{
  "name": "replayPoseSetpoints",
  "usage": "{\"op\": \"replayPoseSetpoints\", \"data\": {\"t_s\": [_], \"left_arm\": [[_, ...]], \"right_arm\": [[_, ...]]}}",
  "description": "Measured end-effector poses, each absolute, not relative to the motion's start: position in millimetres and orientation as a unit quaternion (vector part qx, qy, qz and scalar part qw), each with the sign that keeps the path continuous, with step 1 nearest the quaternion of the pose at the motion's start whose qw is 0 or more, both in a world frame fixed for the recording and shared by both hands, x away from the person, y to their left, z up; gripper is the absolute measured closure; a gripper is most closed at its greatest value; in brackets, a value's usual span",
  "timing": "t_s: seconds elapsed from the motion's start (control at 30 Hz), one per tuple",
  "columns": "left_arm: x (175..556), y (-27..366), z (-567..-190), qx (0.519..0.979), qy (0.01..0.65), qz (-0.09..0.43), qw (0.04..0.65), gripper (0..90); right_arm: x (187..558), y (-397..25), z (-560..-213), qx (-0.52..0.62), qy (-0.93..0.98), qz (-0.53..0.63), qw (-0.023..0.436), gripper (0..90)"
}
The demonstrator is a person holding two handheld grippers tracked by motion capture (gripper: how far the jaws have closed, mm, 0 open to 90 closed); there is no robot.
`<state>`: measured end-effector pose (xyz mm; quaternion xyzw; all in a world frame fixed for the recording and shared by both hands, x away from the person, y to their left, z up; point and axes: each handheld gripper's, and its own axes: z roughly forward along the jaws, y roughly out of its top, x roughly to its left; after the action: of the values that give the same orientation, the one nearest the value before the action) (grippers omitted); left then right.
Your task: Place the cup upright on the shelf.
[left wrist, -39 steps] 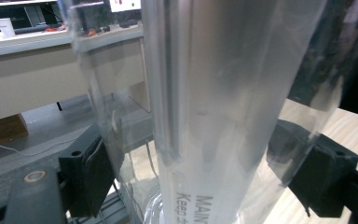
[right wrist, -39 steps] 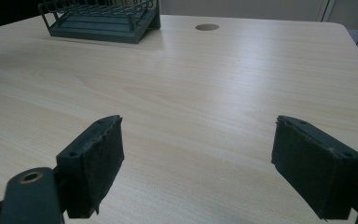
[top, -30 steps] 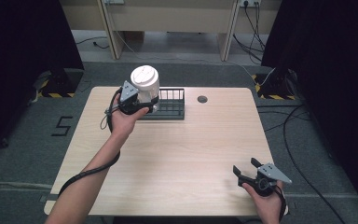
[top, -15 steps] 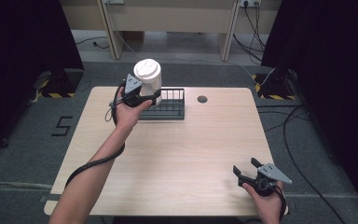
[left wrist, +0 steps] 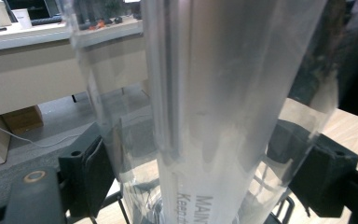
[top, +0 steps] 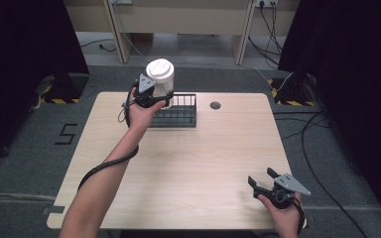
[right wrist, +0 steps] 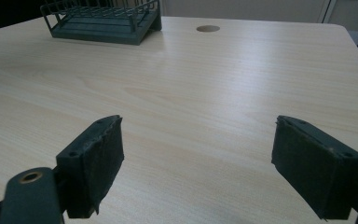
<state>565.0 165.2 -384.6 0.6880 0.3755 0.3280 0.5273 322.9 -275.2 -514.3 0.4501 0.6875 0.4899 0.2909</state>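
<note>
Pale wooden table [top: 178, 163] below; the clear plastic cup with white lid [top: 160, 78] rides clamped in the left gripper [top: 151, 94], now lifted higher above the dark wire rack [top: 178, 111] at upper centre, likely carrying off; right gripper [top: 273, 186] spread idle lower right.
</note>
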Motion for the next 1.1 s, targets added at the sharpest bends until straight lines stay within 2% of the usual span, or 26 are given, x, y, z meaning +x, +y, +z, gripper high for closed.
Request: {"op": "replayPoseSetpoints", "data": {"t_s": [1.1], "left_arm": [[593.5,147.0,-410.1,0.7,0.402,0.319,0.497,17.8]], "right_arm": [[322.2,-275.2,-514.2,0.451,0.687,0.494,0.285,17.2]]}}
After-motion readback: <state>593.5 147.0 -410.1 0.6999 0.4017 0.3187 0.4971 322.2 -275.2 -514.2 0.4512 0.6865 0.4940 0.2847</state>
